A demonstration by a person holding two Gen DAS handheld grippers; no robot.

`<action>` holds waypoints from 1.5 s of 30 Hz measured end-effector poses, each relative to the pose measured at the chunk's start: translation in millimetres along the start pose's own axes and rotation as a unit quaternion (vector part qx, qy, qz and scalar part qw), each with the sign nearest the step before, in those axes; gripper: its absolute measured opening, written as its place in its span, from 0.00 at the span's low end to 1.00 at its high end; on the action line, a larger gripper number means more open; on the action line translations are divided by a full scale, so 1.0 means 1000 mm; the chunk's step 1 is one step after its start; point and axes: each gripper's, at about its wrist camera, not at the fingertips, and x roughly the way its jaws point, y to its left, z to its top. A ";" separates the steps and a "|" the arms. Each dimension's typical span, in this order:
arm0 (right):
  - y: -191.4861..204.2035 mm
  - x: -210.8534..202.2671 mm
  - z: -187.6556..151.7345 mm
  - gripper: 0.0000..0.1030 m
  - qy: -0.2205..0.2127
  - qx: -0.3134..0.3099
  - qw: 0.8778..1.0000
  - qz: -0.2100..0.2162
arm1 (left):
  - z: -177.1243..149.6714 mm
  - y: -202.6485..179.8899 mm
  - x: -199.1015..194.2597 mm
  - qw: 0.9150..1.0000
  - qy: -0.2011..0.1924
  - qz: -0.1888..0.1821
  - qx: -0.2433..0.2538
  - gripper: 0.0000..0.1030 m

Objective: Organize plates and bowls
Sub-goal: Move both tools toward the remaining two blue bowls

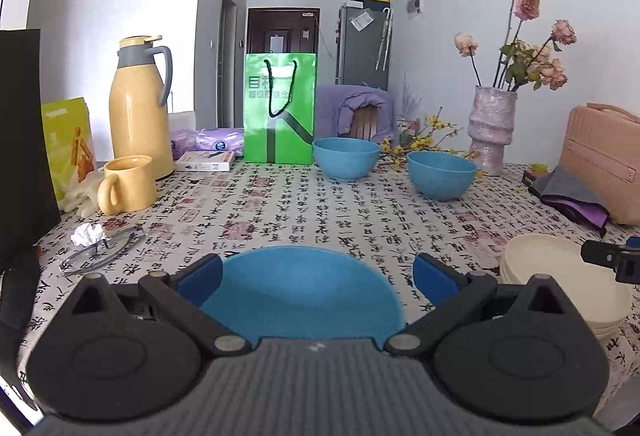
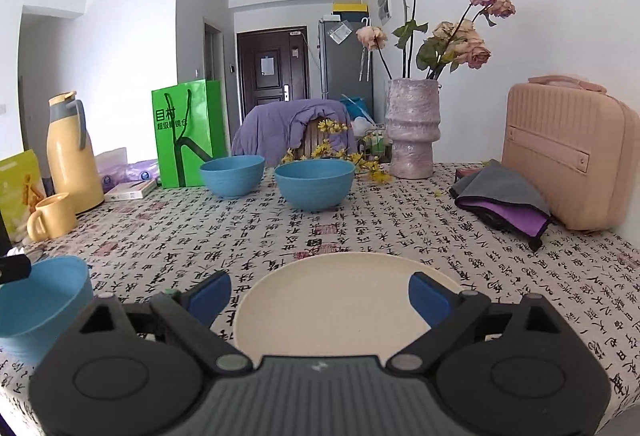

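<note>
A blue bowl (image 1: 302,296) sits low in the centre of the left wrist view, on the patterned tablecloth (image 1: 304,212), with the left gripper (image 1: 316,274) spread wide above it, its blue pads (image 1: 200,272) apart on either side and not touching the rim. In the right wrist view the same bowl shows at the lower left edge of the frame. A cream plate (image 2: 344,310) fills the lower centre of that view, and the right gripper (image 2: 320,294) hangs over it released, its fingers (image 2: 430,300) wide apart; whether the right one touches the plate I cannot tell. In the left view the plate appears at the lower right as the top of a stack of plates (image 1: 560,284). Farther up the frame, near the middle, two more blue bowls (image 1: 346,158) (image 1: 442,174) stand side by side, close but apart. Behind them a green paper bag (image 1: 280,108) stands upright. To the left are a yellow jug (image 1: 138,108) and a yellow mug (image 1: 128,184). At the right stands a vase of dried roses (image 1: 492,128), and beside it, at the right edge, a pink case (image 1: 604,156) with a folded cloth (image 1: 572,196) in front.
</note>
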 end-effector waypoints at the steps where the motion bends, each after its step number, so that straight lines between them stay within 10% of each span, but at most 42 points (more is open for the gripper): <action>1: -0.002 0.000 -0.001 0.93 0.000 0.001 1.000 0.001 | 0.000 -0.002 0.000 1.000 0.002 0.000 0.001 1.00; 24: -0.047 0.052 0.044 0.93 0.016 0.034 0.999 0.021 | 0.061 -0.072 0.084 0.997 0.065 -0.052 0.009 1.00; 45: -0.106 0.298 0.155 0.88 0.193 0.109 0.971 0.089 | 0.162 -0.132 0.328 0.975 0.181 -0.127 0.024 1.00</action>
